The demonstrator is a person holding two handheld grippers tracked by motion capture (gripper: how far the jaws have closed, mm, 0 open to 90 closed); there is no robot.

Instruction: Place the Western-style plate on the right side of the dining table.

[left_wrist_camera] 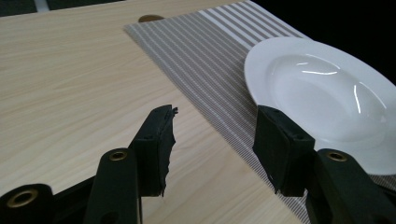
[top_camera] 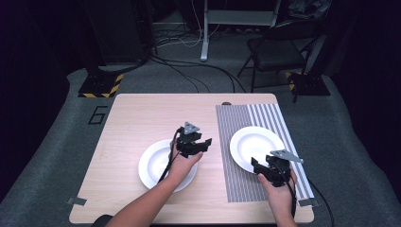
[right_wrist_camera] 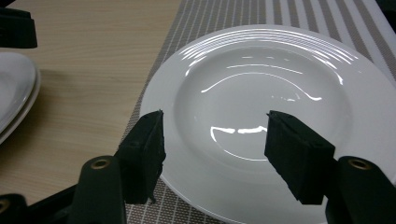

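Looking down from the high view, a pale wood-grain worktop (top_camera: 142,118) carries a grey striped woven placemat (top_camera: 236,127) on its right part, and a person's two forearms come in from below, each hand gripping a black two-jaw tool. The left tool (top_camera: 201,144) hovers over the far rim of a round white glossy plate (top_camera: 153,165) lying on bare wood beneath the hand; its jaws stand spread with nothing between them. The right tool (top_camera: 257,165) sits at the near rim of a second round white plate (top_camera: 253,144) that rests on the placemat just ahead of it, its jaws likewise spread and holding nothing. The left gripper view adds what the high view cannot resolve: the left tool (left_wrist_camera: 215,123) has a ragged, chipped edge on one pad, the wood shows fine lengthwise grain, and the placemat (left_wrist_camera: 205,60) has a tight ribbed weave that turns to broad pale stripes farther off; the second plate (left_wrist_camera: 322,88) lies ahead and to one side, with bright reflections in its shallow bowl. The right gripper view shows the right tool (right_wrist_camera: 215,128) framing that second plate (right_wrist_camera: 261,88), whose broad rim bears faint concentric ridges, while off to the side the edge of the first plate (right_wrist_camera: 16,88) appears doubled, as though stacked, though I cannot tell for certain.
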